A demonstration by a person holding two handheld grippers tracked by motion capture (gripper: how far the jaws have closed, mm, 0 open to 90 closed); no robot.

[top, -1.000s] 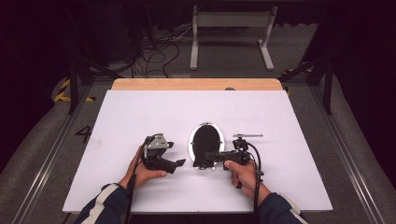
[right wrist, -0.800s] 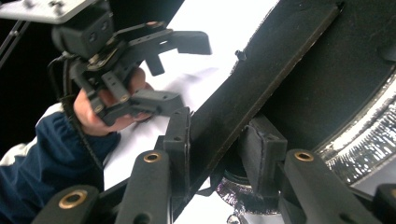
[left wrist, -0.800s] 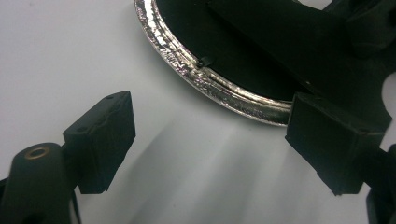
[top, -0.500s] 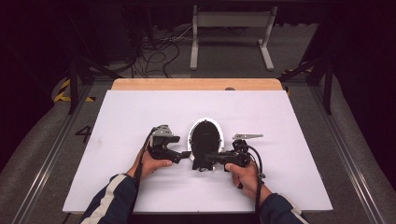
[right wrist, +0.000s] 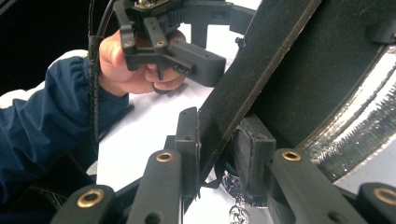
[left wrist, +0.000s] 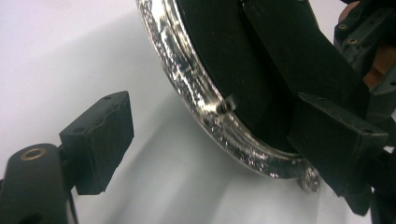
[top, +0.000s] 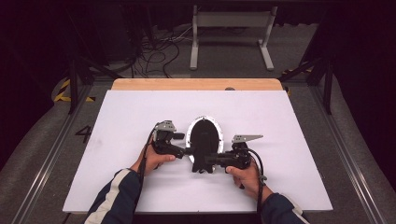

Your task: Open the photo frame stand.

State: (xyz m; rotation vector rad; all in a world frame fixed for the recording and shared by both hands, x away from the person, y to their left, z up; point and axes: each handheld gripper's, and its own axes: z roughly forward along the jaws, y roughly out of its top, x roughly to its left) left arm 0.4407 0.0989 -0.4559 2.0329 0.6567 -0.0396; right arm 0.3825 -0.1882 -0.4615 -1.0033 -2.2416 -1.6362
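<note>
With the black strap (right wrist: 261, 70) of the oval silver-rimmed black object (top: 204, 136) at frame centre already pinched by the just-closing right gripper (right wrist: 217, 140), the rim (left wrist: 205, 98) is straddled but not yet clamped by the wide-open left gripper (left wrist: 224, 135), so the two-handed hold is judged half made.

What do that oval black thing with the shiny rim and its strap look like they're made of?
Oval piece: matte black face, probably fabric or foam. Its silver rim looks like crinkled metallic foil or sequinned trim; it glints unevenly. Strap: flat, dull black, likely woven or elastic band, pinched in the right gripper.
</note>
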